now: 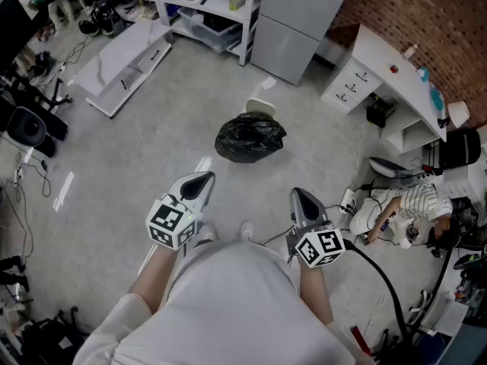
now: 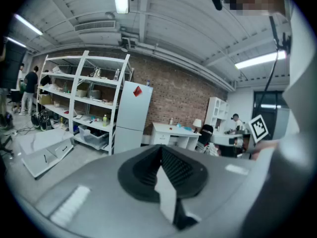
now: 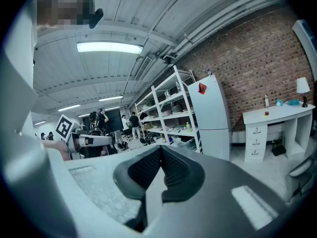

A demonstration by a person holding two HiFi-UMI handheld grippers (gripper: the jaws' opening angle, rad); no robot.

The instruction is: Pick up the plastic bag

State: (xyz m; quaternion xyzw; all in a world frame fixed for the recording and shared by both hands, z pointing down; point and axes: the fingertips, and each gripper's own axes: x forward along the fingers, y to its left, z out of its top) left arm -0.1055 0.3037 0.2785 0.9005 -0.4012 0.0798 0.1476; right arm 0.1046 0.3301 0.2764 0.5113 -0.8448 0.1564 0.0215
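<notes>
A black plastic bag [image 1: 249,138], full and knotted at the top, sits on the grey concrete floor ahead of me in the head view. My left gripper [image 1: 202,181] is held near my body, well short of the bag and to its left, jaws shut and empty. My right gripper [image 1: 301,197] hangs level with it on the right, also shut with nothing in it. In both gripper views the jaws [image 2: 161,155] [image 3: 159,155] meet along one line and the bag is out of sight below.
A white bin [image 1: 261,109] stands just behind the bag. A grey refrigerator [image 1: 300,21] and white shelving [image 1: 205,6] lie beyond, a white desk [image 1: 396,82] at right. A white panel [image 1: 125,63] lies on the floor at left; cables and a chair [image 1: 396,169] at right.
</notes>
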